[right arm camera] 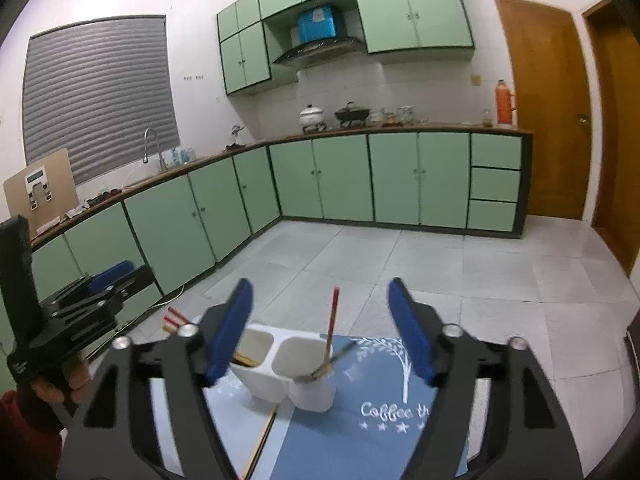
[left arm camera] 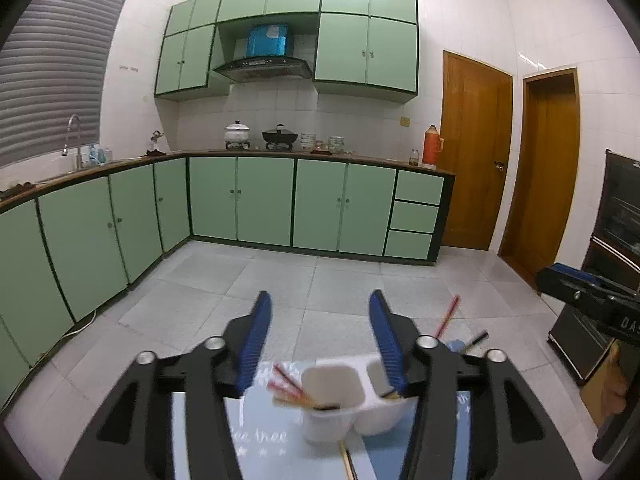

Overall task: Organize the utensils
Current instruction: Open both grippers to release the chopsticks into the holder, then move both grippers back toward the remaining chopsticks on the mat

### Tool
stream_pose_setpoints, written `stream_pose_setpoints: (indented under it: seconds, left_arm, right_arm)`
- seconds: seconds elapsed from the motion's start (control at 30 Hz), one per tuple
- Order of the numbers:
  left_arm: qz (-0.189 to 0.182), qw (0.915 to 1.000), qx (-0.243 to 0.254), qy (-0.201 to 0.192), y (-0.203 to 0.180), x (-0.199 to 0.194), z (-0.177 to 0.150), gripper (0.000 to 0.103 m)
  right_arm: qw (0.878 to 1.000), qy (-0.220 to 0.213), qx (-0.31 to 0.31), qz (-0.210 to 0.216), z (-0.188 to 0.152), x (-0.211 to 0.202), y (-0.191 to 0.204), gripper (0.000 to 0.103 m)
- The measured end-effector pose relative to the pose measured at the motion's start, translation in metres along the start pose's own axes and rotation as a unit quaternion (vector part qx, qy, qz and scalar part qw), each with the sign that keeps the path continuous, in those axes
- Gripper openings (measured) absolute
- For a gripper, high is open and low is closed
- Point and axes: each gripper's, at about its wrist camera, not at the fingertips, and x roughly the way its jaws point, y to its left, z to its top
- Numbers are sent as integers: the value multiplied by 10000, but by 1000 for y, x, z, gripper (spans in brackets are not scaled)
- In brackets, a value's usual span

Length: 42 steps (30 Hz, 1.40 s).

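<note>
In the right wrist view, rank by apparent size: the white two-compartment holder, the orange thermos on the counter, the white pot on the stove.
1. White two-compartment holder, though it sits nearest the camera.
2. Orange thermos.
3. White pot; close to the thermos in apparent size, so this order is unsure.

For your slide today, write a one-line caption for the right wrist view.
Open right gripper above a white two-compartment holder with chopsticks on a blue mat.

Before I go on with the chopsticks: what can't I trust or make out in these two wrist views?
- Left wrist view: white two-cup holder and chopsticks are motion-blurred; the count is unreadable.
- Right wrist view: the holder's left cup is partly hidden by a blue pad.
- Loose chopstick on the blue mat: cut off by the gripper frame.
</note>
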Motion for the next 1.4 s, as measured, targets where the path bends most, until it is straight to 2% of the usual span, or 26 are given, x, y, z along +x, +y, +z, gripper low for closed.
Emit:
stream_pose_setpoints:
  seconds: [0.17, 0.37, 0.73, 0.97, 1.23, 1.4]
  left_arm:
    - [26, 9998, -136, 125, 2, -29, -33, 59]
    - [173, 9990, -140, 383, 4, -50, -77, 62]
    - [398, 9943, 230, 967, -4, -65, -159, 66]
    - [520, 9895, 182, 1337, 4, -67, -205, 66]
    - [731, 9868, -27, 1444, 23, -74, -228, 66]
    - [790, 9865, -26, 1433, 29, -81, -236, 66]
  right_arm:
    - [9996, -147, 48, -221, -38, -30, 2, 86]
    - [9991, -1, -48, -426, -85, -46, 12, 87]
    - [9968, 575, 337, -437, -162, -43, 16, 88]
    - [9943, 873, 404, -450, -211, -39, 32, 88]
    - [9933, 961, 350, -547, -260, -35, 63, 80]
    - [9921, 1040, 410, -566, -284, -31, 82, 68]
